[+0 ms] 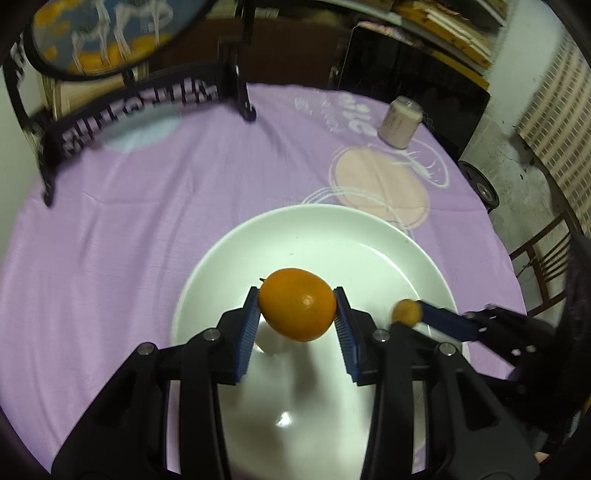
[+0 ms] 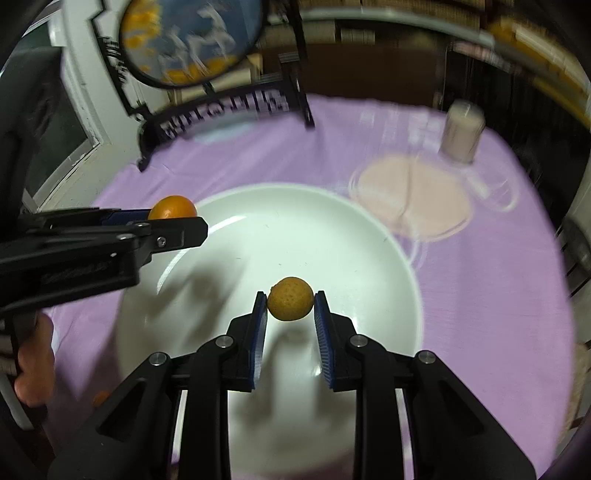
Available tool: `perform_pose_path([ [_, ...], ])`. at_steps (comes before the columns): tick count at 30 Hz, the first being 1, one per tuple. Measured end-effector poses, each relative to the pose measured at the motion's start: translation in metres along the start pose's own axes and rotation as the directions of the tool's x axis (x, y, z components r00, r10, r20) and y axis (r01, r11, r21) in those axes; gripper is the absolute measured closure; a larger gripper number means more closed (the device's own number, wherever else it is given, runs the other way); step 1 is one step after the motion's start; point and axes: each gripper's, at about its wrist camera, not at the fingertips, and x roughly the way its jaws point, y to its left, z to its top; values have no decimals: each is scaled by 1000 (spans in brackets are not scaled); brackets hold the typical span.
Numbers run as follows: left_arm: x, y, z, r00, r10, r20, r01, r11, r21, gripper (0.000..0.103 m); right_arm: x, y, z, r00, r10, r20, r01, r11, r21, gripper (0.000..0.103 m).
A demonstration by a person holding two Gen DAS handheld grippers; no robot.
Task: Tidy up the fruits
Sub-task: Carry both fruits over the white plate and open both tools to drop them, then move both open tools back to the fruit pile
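My left gripper (image 1: pixel 297 312) is shut on a large smooth orange fruit (image 1: pixel 297 303) and holds it above the white plate (image 1: pixel 332 236). My right gripper (image 2: pixel 290 304) is shut on a small round brownish-yellow fruit (image 2: pixel 290 298), also above the plate (image 2: pixel 295 229). In the left wrist view the right gripper (image 1: pixel 417 314) comes in from the right with the small fruit (image 1: pixel 406 312) over the plate's right rim. In the right wrist view the left gripper (image 2: pixel 177 221) comes in from the left with the orange fruit (image 2: pixel 172 207) over the plate's left rim.
The plate sits on a round table with a purple cloth (image 1: pixel 147 206). A pale upturned cup (image 1: pixel 399 122) stands at the far right. A black stand (image 1: pixel 147 107) with a round painted fan (image 1: pixel 99 33) stands at the far left. A chair (image 1: pixel 546 254) is to the right.
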Motion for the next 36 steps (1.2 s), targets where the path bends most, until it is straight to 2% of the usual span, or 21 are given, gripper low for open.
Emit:
perform_pose_path([
  [4, 29, 2, 3, 998, 8, -70, -9, 1000, -17, 62, 22, -1, 5, 999, -18, -41, 16, 1000, -26, 77],
  [5, 31, 3, 4, 997, 2, -76, -4, 1000, -22, 59, 23, -1, 6, 998, -27, -48, 26, 999, -33, 73],
  [6, 30, 4, 5, 997, -8, -78, 6, 1000, -30, 52, 22, 2, 7, 997, -64, -43, 62, 997, -45, 69],
  [7, 27, 6, 4, 997, -15, -71, 12, 999, -34, 33, 17, 4, 6, 995, -101, -18, 99, 993, -57, 59],
  [8, 19, 7, 4, 998, -16, -53, 14, 999, -33, 29, 11, 6, 4, 992, -124, 7, 124, 990, -65, 49],
  [10, -5, 6, 1, 1000, -10, -5, 10, 1000, -1, 25, -16, 14, 0, 987, -149, 62, 155, 984, -92, 47],
  [12, -32, 6, -8, 1000, -13, 28, 12, 1000, 16, 18, -43, 21, -11, 982, -169, 84, 177, 978, -110, 46],
  [13, -54, 7, -20, 998, -11, 65, 10, 1000, 27, 13, -56, 26, -20, 980, -176, 96, 187, 976, -115, 41],
  [15, -84, 5, -44, 993, 26, 116, -32, 998, 55, 6, -89, 40, -50, 970, -201, 135, 216, 970, -115, 25],
  [16, -104, 2, -69, 988, 50, 149, -62, 995, 80, 4, -103, 48, -68, 964, -214, 155, 231, 967, -106, 12],
  [17, -112, 0, -83, 985, 63, 162, -78, 993, 88, 4, -111, 53, -80, 960, -223, 171, 241, 966, -96, 6],
  [19, -129, -1, -120, 979, 86, 183, -103, 991, 86, 4, -129, 66, -115, 954, -222, 201, 238, 969, -60, 6],
  [21, -139, 0, -153, 978, 78, 194, -91, 994, 58, 4, -138, 73, -137, 954, -218, 204, 225, 974, -13, 6],
  [24, -148, 3, -186, 981, 60, 185, -66, 998, 24, 4, -153, 79, -150, 942, -250, 225, 251, 968, 21, 6],
  [29, -165, 3, -203, 975, 70, 213, -77, 997, 26, 4, -175, 92, -151, 927, -261, 269, 265, 964, 23, 6],
  [33, -175, 4, -209, 973, 54, 225, -58, 998, 15, 4, -181, 95, -155, 931, -250, 266, 256, 967, 14, 6],
  [36, -179, 5, -217, 972, 67, 226, -75, 997, 27, 4, -181, 95, -164, 938, -243, 245, 250, 968, 5, 6],
])
